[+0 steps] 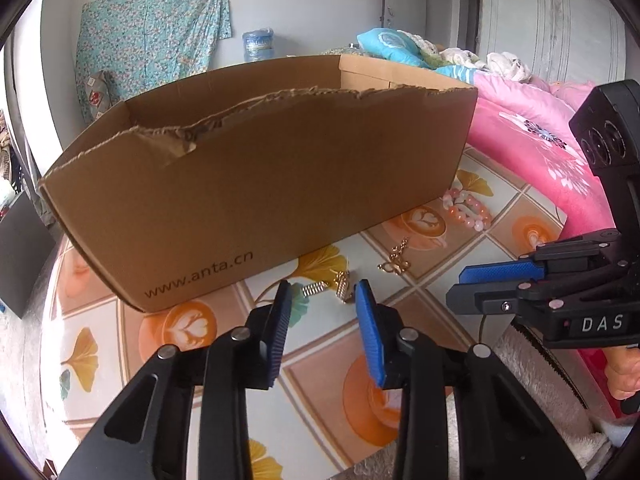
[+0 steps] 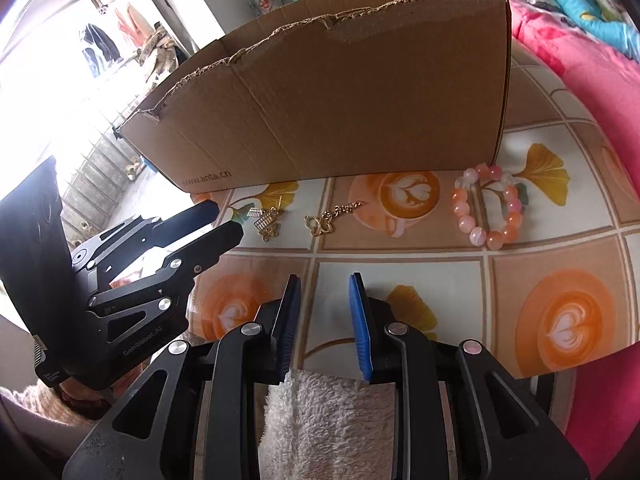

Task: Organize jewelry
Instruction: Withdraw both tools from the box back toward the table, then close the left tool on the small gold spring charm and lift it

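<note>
You are holding both tools, left tool (image 1: pixel 322 294) and right tool (image 2: pixel 324 292), partly open and empty; the gold clip (image 1: pixel 343 286) near the cardboard box (image 1: pixel 260 184) is light, stiff, slippery: pinch its midsection.

light: daylight | glare: blown-out upper left, right-wrist view | edges: fisheye-warped, vignetted

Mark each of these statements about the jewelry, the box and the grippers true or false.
1. The bead bracelet lies inside the cardboard box. False: it lies on the tablecloth in front of it.
2. The gold clasp piece lies between the gold hair clip and the bracelet. True.
3. The right gripper holds the bracelet. False: nothing is between its fingers.
4. The box's near wall has a torn top edge. True.
</note>
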`<action>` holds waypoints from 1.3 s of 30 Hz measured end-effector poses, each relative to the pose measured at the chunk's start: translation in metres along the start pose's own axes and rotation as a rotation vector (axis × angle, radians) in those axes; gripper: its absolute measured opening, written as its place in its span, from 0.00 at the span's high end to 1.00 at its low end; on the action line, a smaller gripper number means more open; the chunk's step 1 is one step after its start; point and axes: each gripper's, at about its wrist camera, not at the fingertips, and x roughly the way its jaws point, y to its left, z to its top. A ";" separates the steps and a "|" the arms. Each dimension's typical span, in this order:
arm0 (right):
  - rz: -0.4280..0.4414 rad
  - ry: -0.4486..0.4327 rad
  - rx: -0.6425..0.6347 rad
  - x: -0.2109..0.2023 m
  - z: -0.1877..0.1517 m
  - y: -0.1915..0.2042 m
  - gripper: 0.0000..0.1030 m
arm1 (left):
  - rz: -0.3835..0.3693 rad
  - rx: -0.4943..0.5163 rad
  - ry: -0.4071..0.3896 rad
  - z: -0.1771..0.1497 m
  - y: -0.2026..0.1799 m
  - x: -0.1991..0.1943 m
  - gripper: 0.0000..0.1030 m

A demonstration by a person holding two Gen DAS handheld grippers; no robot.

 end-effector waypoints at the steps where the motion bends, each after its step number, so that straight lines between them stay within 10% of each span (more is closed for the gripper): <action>1: 0.004 -0.002 -0.002 0.001 0.001 0.000 0.77 | 0.005 0.005 -0.007 0.002 0.000 0.000 0.74; 16: 0.048 -0.017 0.001 -0.001 0.000 -0.008 0.78 | 0.020 0.158 0.102 0.010 0.001 0.028 0.79; 39: 0.056 -0.013 0.000 0.000 0.003 -0.013 0.79 | -0.071 0.015 0.108 0.005 0.034 0.023 0.96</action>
